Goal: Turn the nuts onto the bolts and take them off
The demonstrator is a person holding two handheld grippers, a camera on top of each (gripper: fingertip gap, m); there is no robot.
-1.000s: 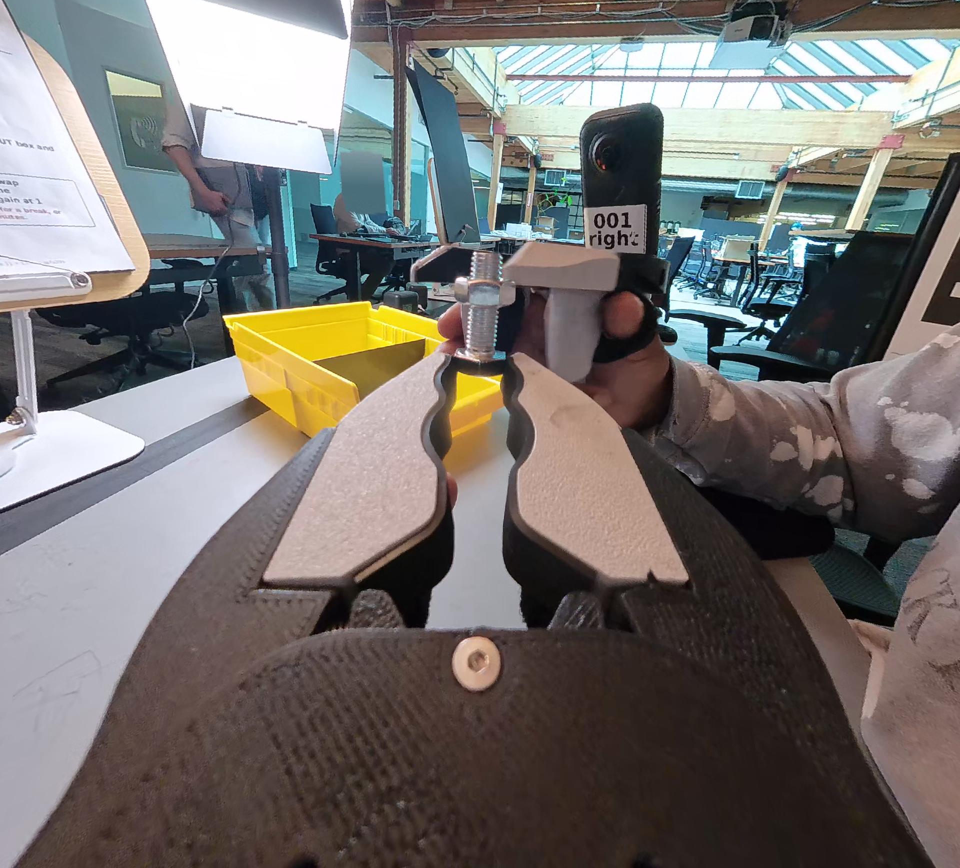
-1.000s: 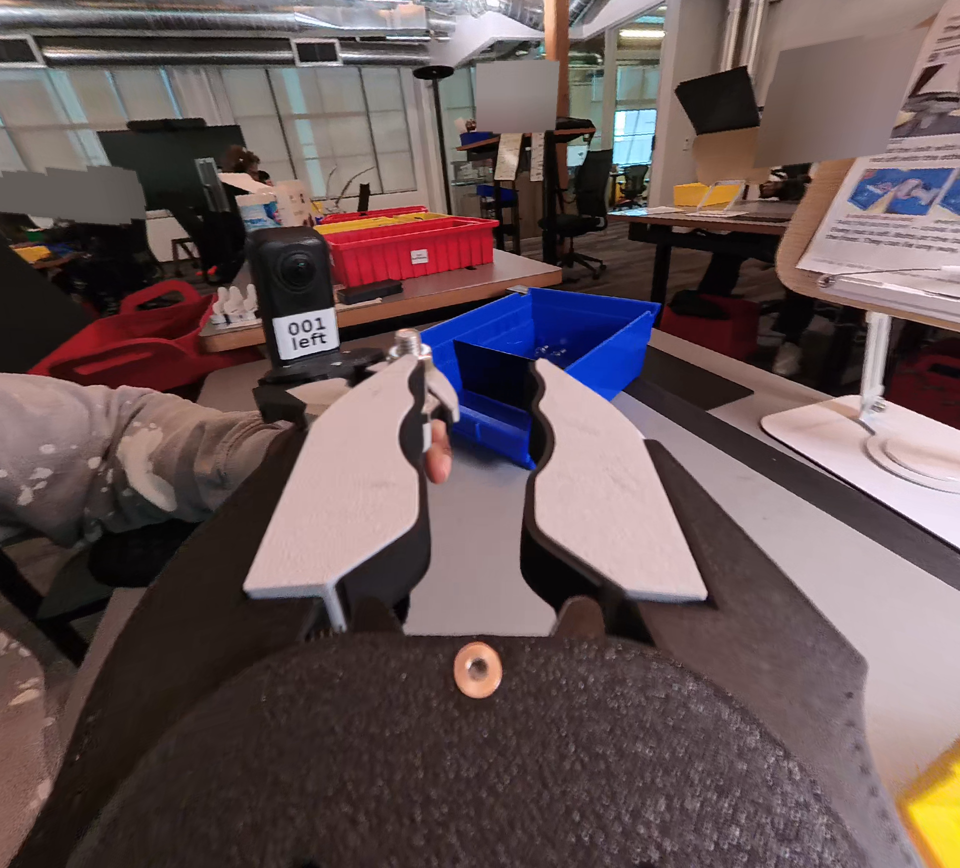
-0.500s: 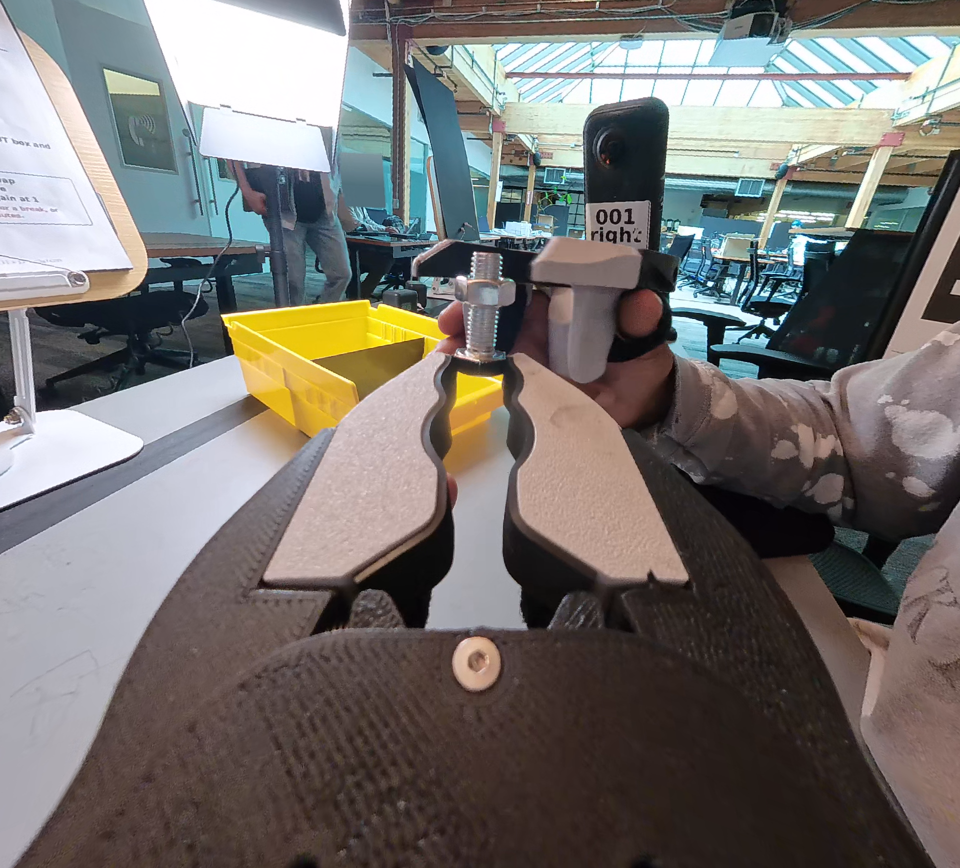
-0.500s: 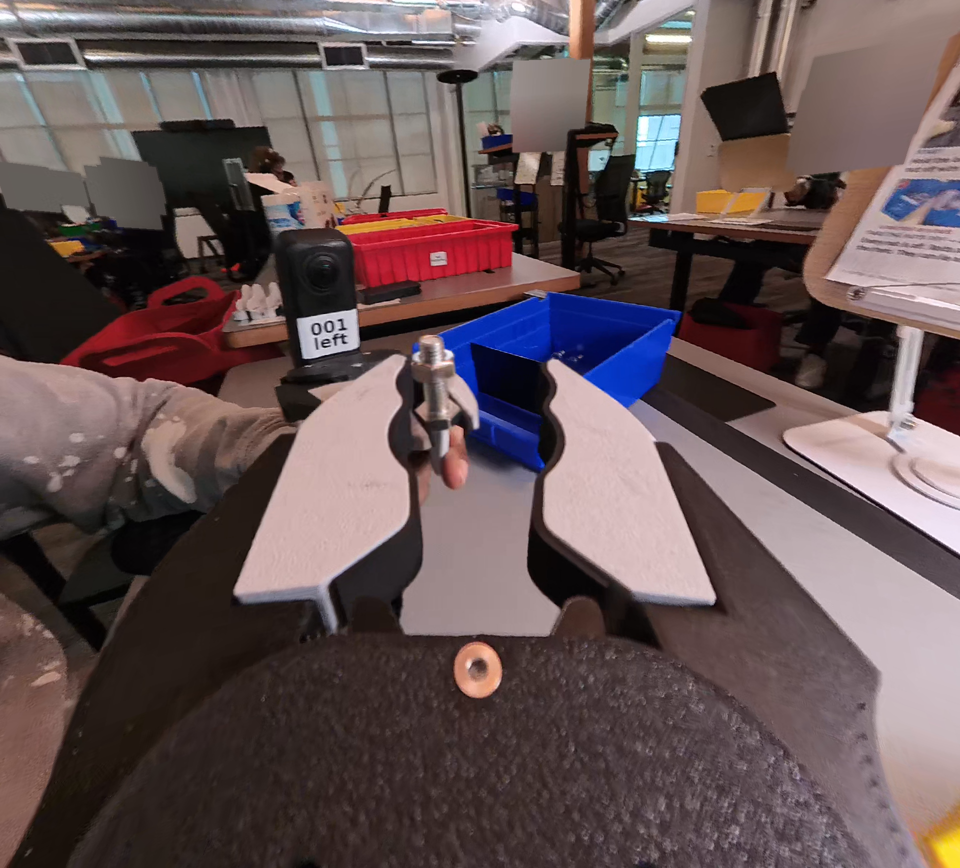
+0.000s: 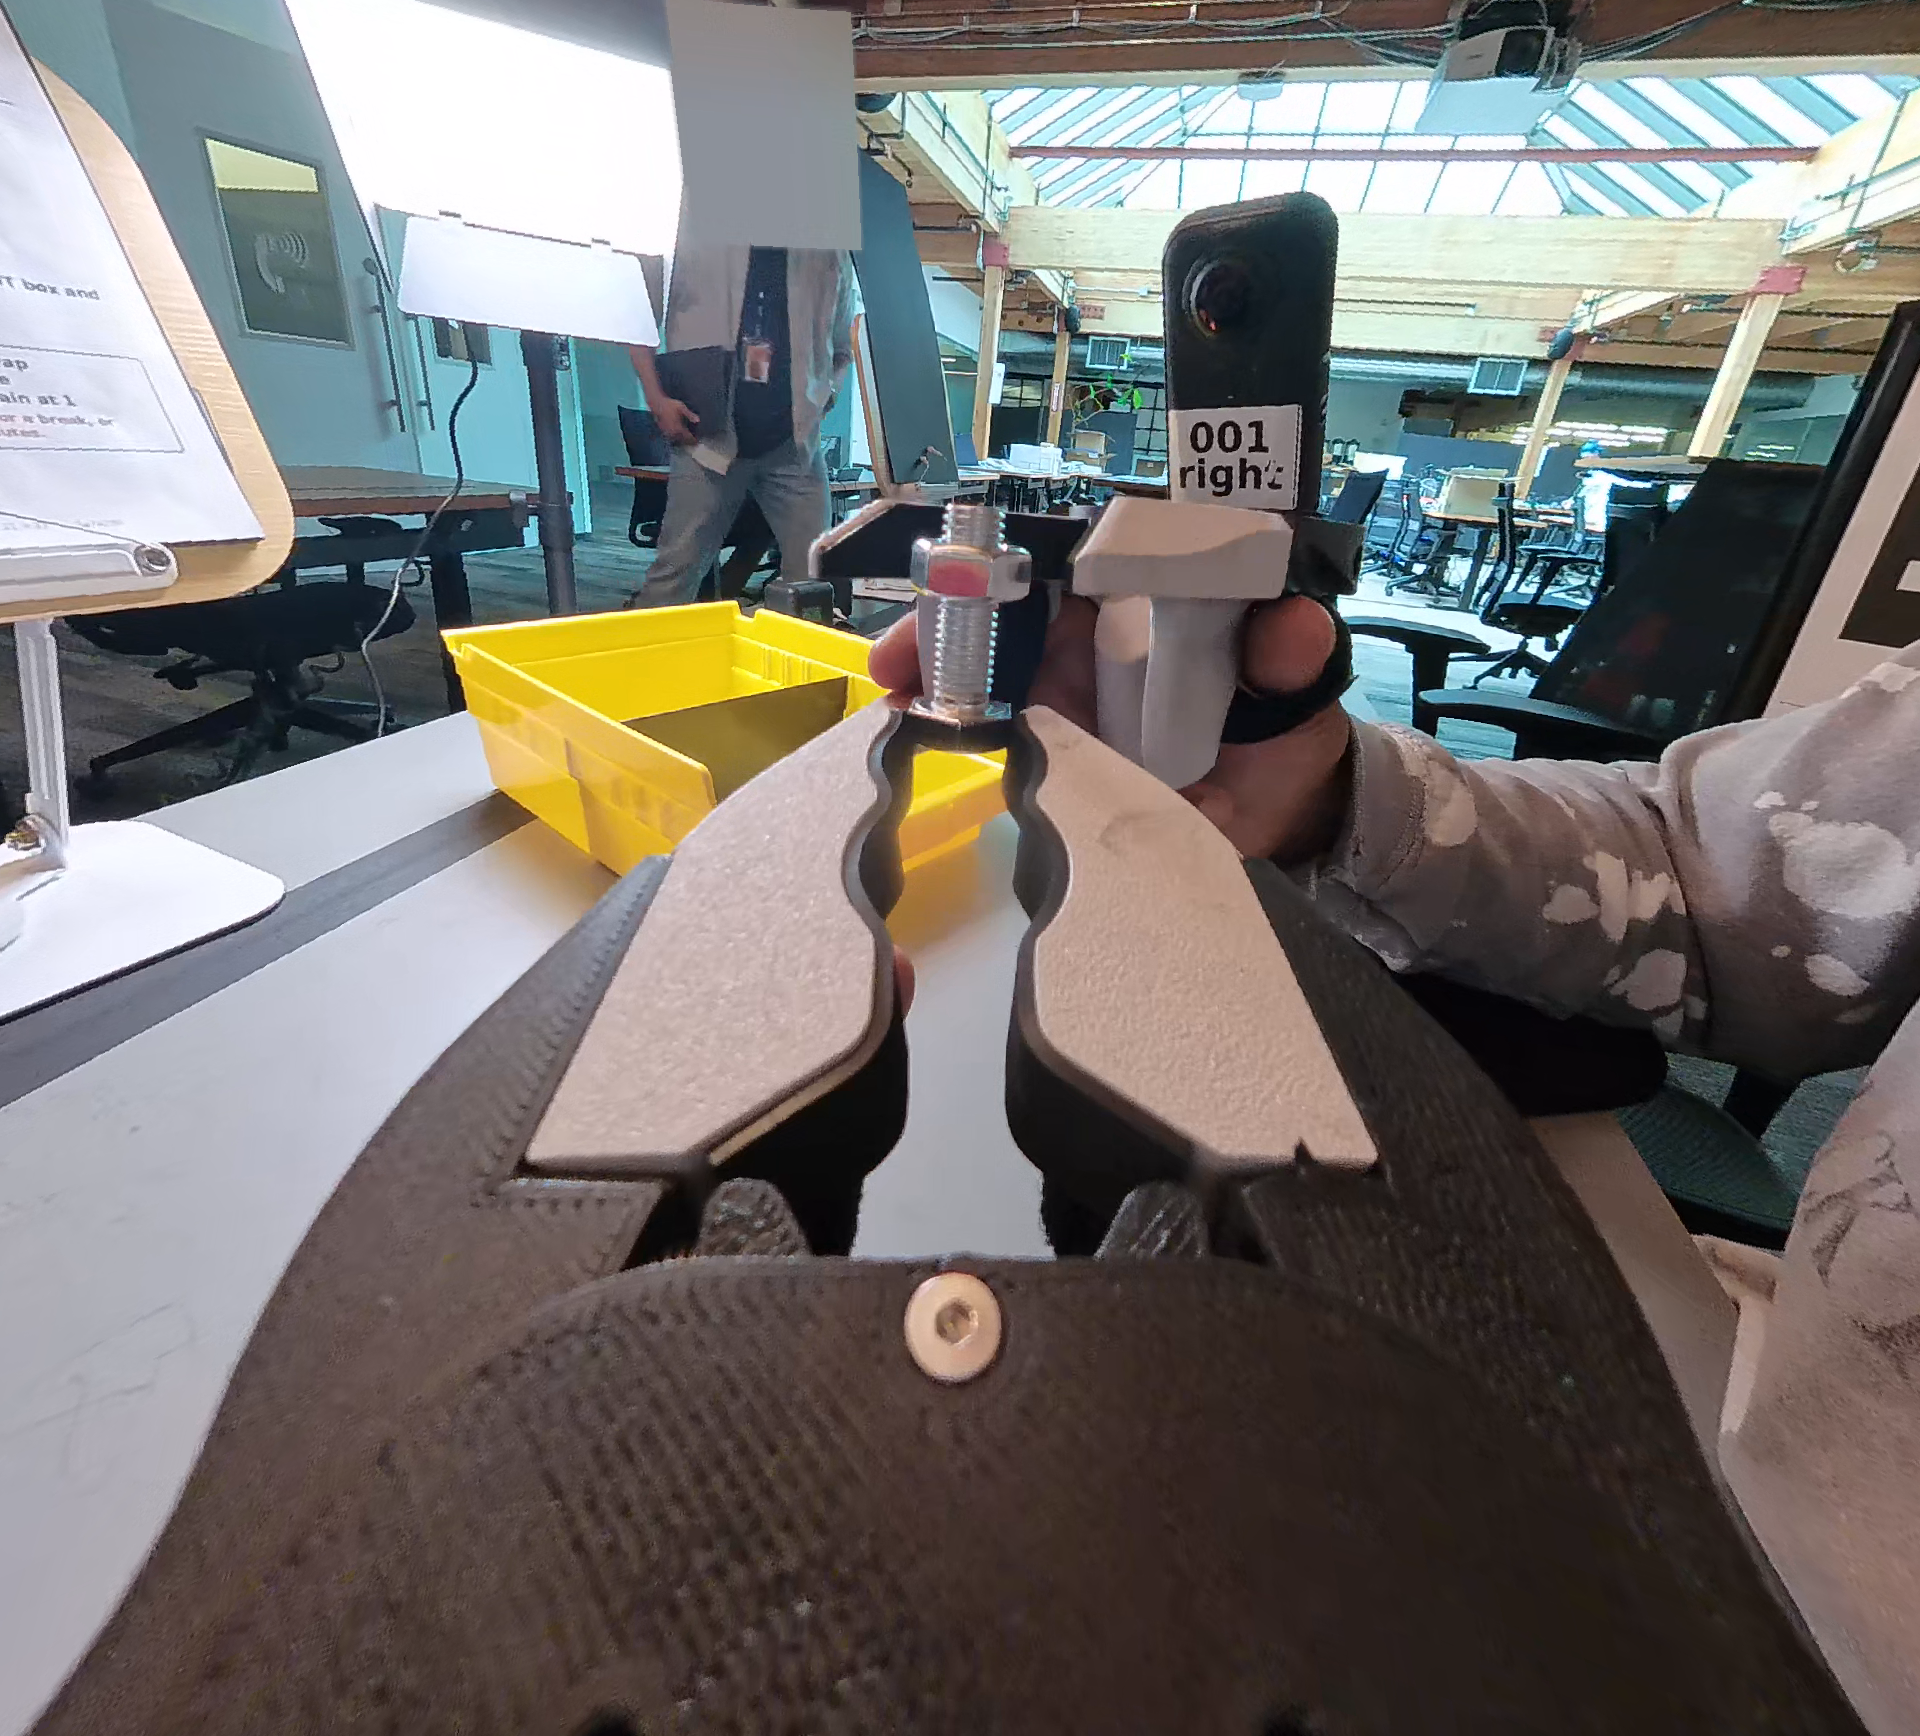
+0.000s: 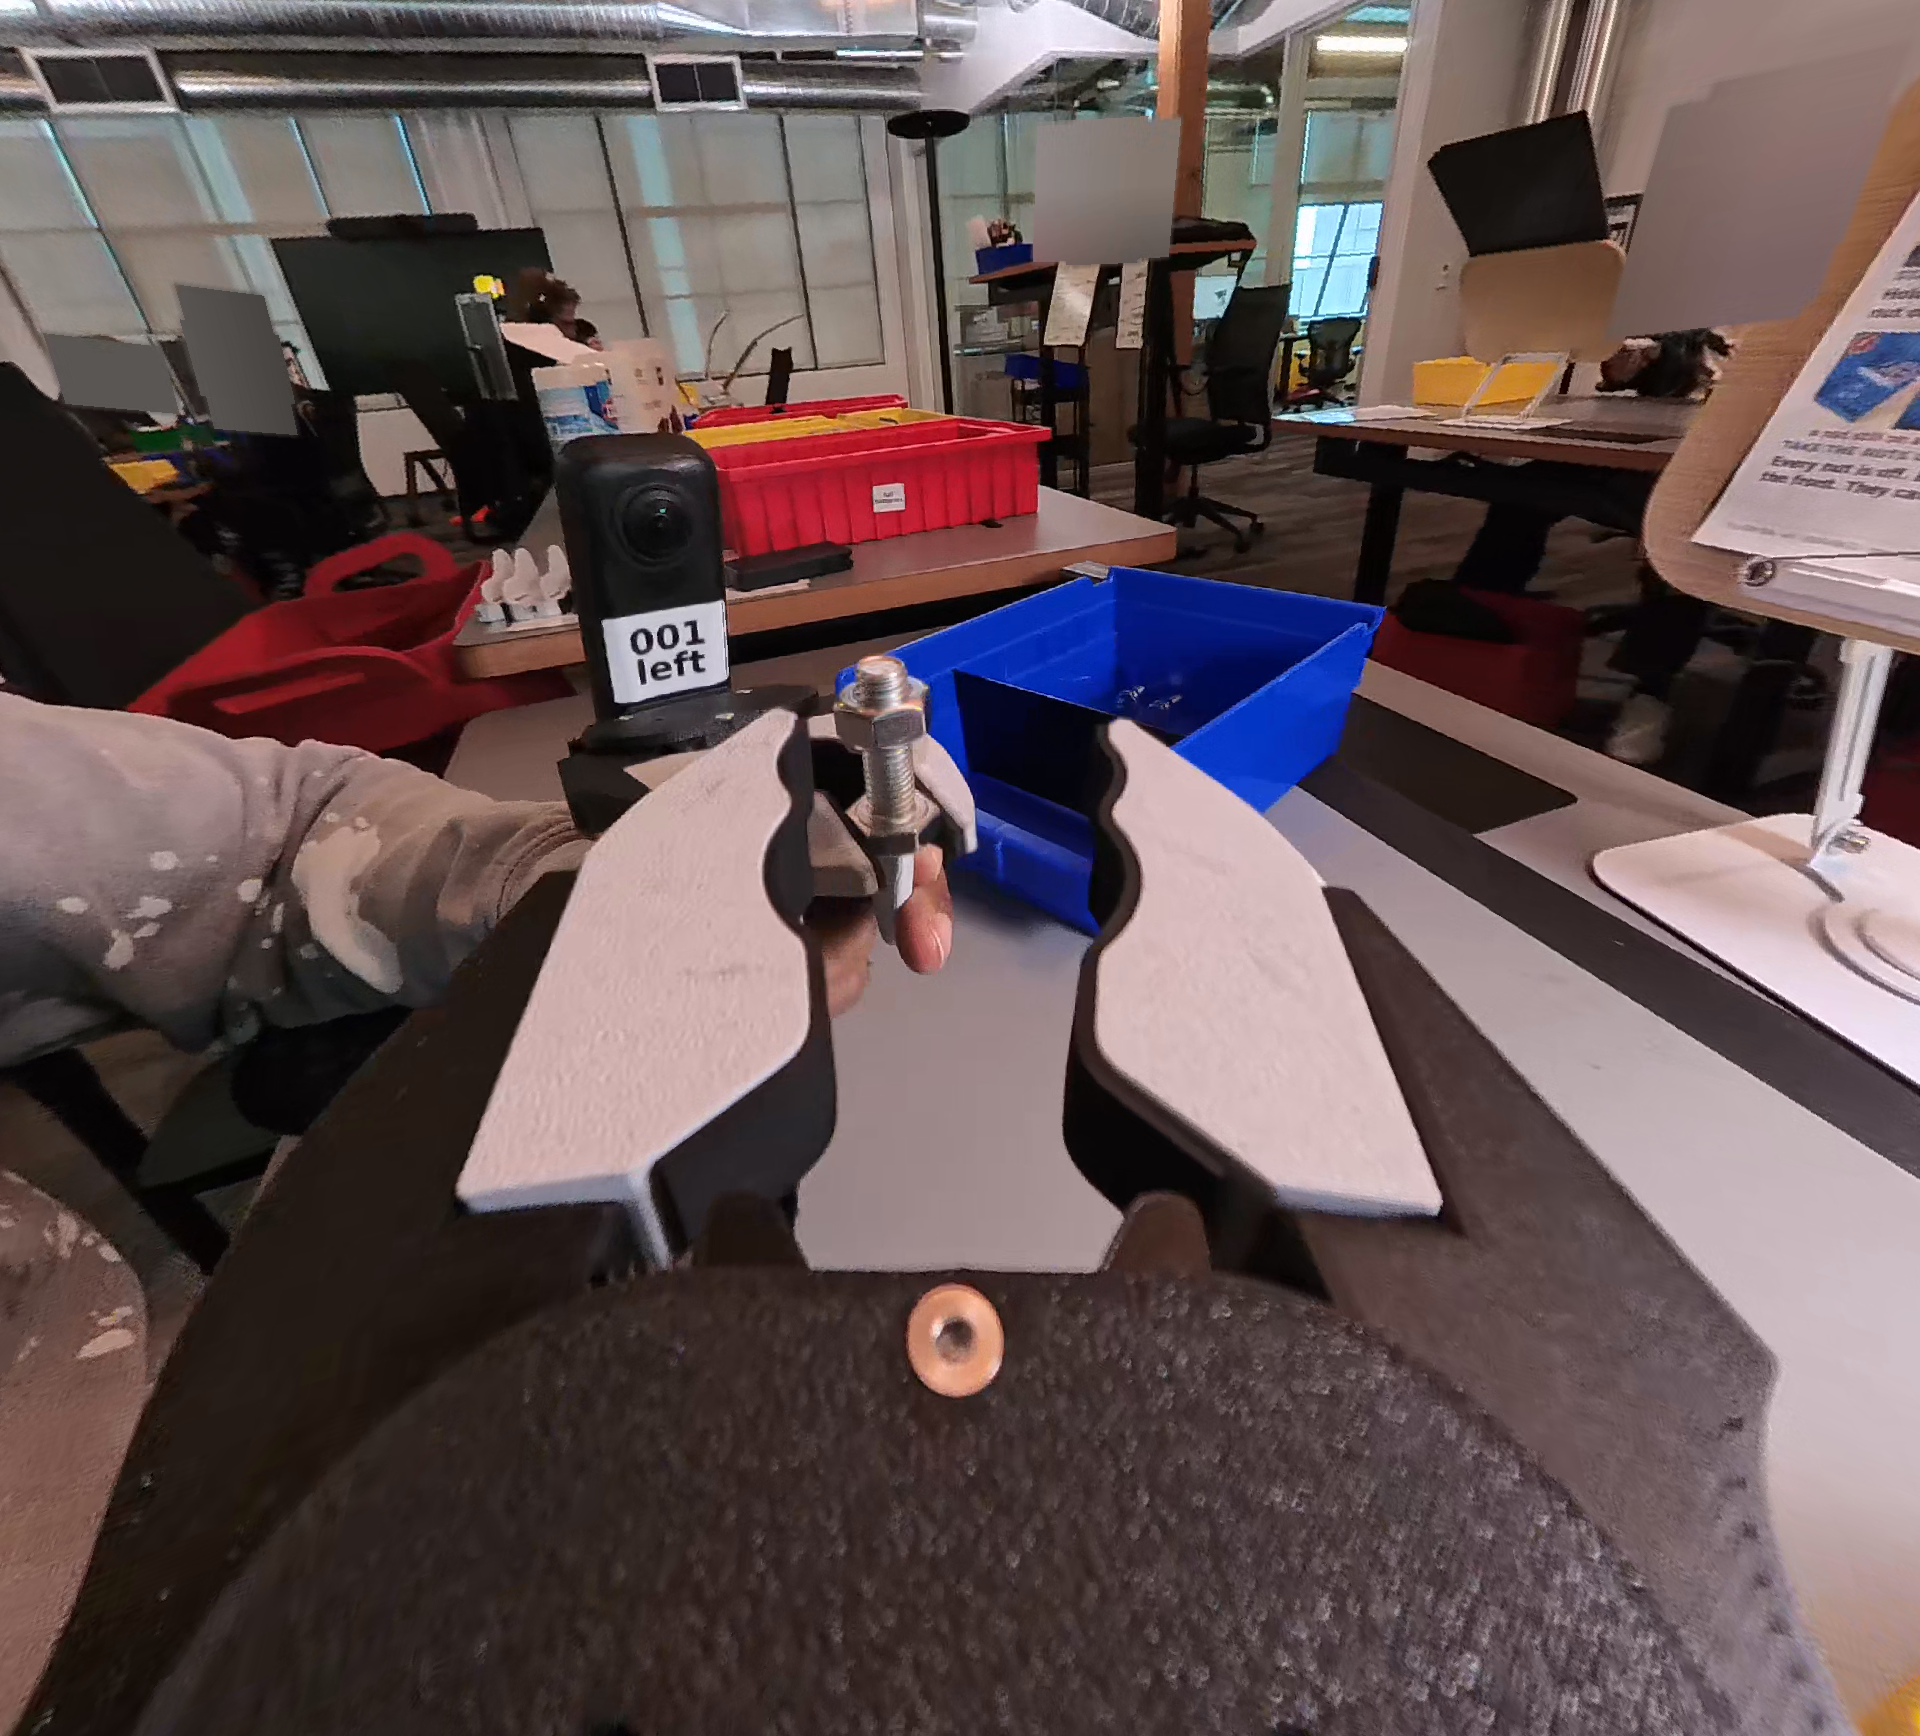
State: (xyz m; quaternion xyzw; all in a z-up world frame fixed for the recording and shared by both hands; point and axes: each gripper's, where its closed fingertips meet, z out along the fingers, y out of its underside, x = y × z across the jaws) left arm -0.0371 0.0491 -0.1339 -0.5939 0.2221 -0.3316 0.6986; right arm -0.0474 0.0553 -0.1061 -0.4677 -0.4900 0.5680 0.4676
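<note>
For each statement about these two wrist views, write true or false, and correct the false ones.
1. The left gripper is shut on the bolt at its head. True.
2. The nut sits down against the bolt's head. False: it sits near the top of the thread, with bare thread between it and the head.
3. The right gripper is clamped on the nut. False: its fingers stand apart, and the bolt is seen between them without being gripped.
4. The bolt stands roughly upright. True.
5. The yellow bin appears in the left wrist view and the blue bin in the right wrist view. True.
</note>
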